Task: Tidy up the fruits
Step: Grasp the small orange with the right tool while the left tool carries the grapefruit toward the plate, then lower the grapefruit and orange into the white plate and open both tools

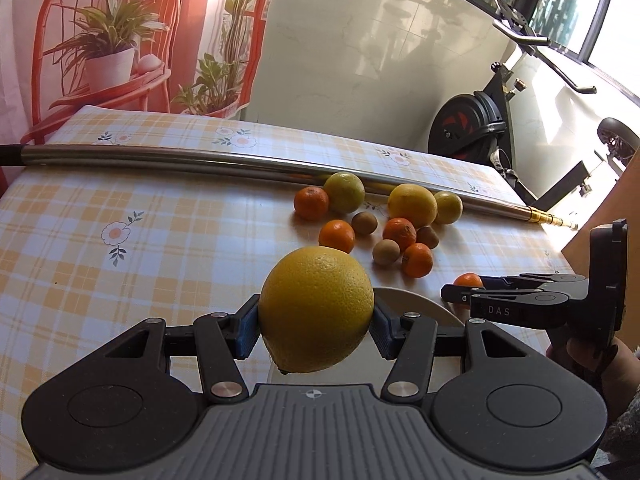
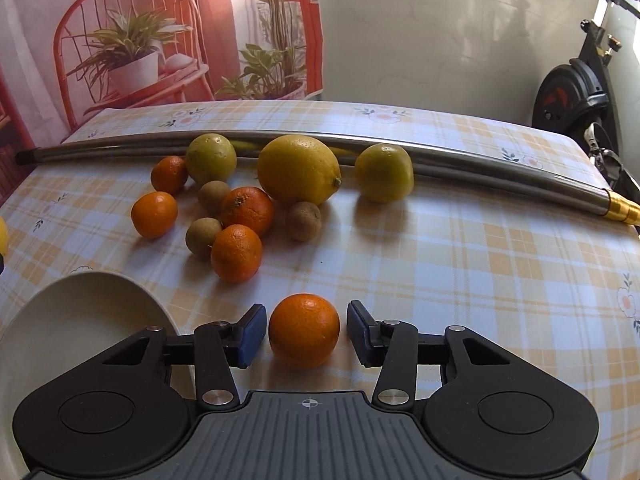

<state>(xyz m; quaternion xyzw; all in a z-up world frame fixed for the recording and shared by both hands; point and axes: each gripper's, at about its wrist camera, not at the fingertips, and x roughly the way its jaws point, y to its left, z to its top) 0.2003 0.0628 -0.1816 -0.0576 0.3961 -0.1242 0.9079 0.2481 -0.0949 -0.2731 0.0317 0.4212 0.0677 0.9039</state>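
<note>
My left gripper is shut on a large yellow lemon and holds it above a white plate, mostly hidden behind it. My right gripper is open around a small orange mandarin that rests on the table; small gaps show on both sides. The same mandarin and the right gripper show in the left wrist view. A cluster of fruit lies further back: a big lemon, two yellow-green citrus, several mandarins and brown round fruits.
A checked yellow tablecloth covers the table. A long steel pole lies across it behind the fruit. The white plate sits left of the right gripper. An exercise bike stands beyond the table's right edge.
</note>
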